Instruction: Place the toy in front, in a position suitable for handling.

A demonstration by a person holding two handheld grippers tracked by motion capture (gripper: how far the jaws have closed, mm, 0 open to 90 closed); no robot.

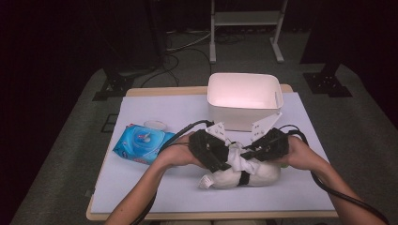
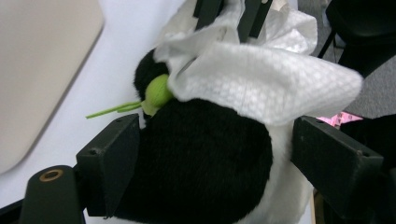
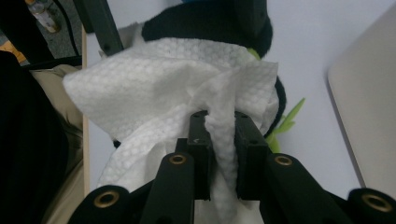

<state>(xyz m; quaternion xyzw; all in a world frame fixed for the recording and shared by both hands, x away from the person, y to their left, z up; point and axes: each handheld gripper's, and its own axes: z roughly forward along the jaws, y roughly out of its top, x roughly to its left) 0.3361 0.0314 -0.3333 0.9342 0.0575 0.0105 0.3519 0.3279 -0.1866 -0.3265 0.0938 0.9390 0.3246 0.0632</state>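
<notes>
On the white mat covering the table [image 1: 155, 206], a black-and-white plush toy [image 1: 263, 176] lies on its side near the front edge, just ahead of the person's hands. The left gripper [image 1: 224, 158] has its jaws spread wide around the toy's black part; in the left gripper view the two pads sit against the fur on either side, so the toy is clamped between them. A small green piece [image 2: 156, 93] with thin green strands sticks out of the plush beside that jaw.

The right gripper [image 1: 251, 152] has its jaws nearly together, pinching a bunched fold of a white wet wipe [image 3: 187, 84]. The rest of the wipe spreads loosely over the top of the toy and touches it.

Behind the two grippers stands a white plastic bin [image 1: 244, 117]. To the left, well apart from the toy, lies a blue pack of wet wipes [image 1: 141, 143] with its lid flap open.
</notes>
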